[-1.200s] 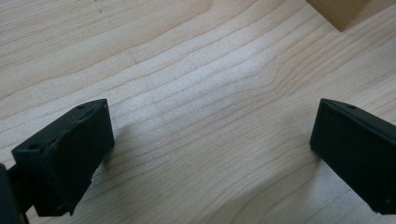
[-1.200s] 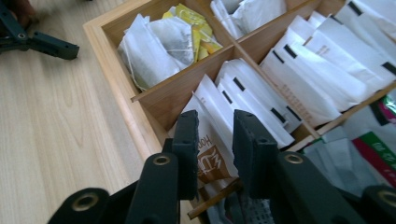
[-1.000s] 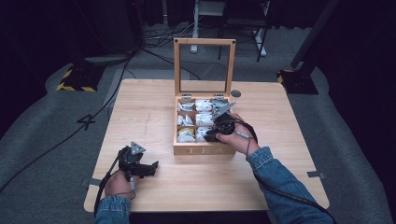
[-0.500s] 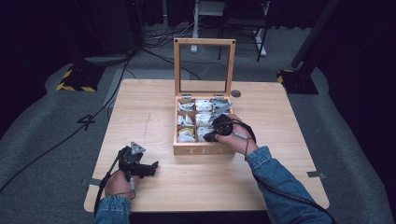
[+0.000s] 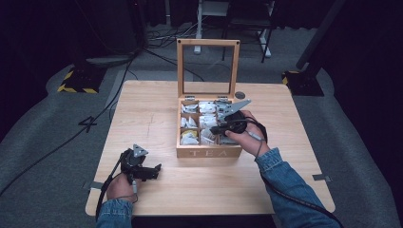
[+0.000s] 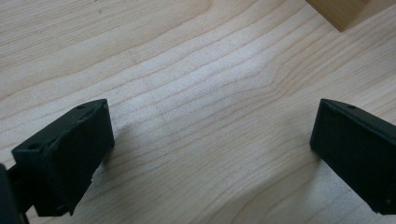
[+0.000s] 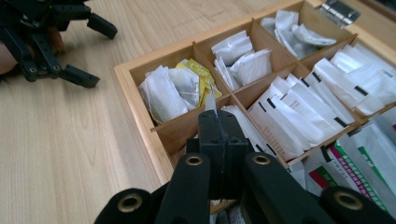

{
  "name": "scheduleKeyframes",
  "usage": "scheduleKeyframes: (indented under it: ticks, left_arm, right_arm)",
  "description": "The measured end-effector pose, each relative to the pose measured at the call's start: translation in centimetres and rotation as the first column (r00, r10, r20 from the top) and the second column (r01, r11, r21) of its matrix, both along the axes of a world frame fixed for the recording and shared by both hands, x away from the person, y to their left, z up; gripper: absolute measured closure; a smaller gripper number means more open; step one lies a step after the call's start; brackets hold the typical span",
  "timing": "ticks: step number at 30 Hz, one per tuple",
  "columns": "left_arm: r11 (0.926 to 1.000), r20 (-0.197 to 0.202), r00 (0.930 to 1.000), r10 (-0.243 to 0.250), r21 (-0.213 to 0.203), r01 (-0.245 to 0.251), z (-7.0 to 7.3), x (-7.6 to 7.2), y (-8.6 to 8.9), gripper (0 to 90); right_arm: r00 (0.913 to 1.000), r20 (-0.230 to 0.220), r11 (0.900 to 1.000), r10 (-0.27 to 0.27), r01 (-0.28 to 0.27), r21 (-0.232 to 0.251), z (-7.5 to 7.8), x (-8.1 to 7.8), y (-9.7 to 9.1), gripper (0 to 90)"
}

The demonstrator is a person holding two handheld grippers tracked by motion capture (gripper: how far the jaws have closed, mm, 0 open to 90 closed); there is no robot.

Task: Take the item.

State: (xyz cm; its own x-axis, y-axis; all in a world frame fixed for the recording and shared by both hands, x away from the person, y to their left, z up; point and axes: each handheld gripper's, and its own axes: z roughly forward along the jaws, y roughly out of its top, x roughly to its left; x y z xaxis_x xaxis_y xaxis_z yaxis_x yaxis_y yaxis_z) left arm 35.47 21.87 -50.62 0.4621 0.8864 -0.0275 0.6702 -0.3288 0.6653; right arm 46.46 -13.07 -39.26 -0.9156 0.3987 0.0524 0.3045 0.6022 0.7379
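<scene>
The right gripper is held over the front middle compartment of the tea box, its jaws pressed together on the edge of a thin white tea packet (how firmly cannot be told). The left gripper is rested low over the bare wooden table, jaws spread wide with nothing between them, well apart from the box, whose glass lid is stood upright.

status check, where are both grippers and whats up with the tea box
Left gripper open, idle on bare table. Right gripper shut on a small white tag over the open tea box. Sachets fill the compartments; nothing in the way.
</scene>
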Motion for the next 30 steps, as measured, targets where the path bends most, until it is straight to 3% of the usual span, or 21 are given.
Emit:
scheduleKeyframes:
  ticks: [7,12,21,30]
  left_arm:
    - [1.0000,0.004,1.0000,-0.002,0.002,0.002,0.0,0.0,0.0,0.0]
    - [1.0000,0.001,1.0000,-0.001,0.003,0.001,0.0,0.0,0.0,0.0]
    - [1.0000,0.001,1.0000,0.000,0.003,0.000,0.0,0.0,0.0,0.0]
    - [1.0000,0.001,1.0000,0.001,0.001,-0.001,0.0,0.0,0.0,0.0]
  right_arm:
    - [0.9991,0.036,0.9967,-0.021,0.018,0.079,1.0,-1.1,-1.3,90.0]
    - [0.9969,0.069,0.9884,-0.038,0.027,0.149,1.7,-2.5,-2.8,90.0]
    - [0.9921,0.115,0.9819,-0.051,0.029,0.187,3.0,-3.9,-3.8,90.0]
    - [0.9841,0.119,0.9701,-0.133,0.104,0.219,3.3,-3.9,-6.5,90.0]
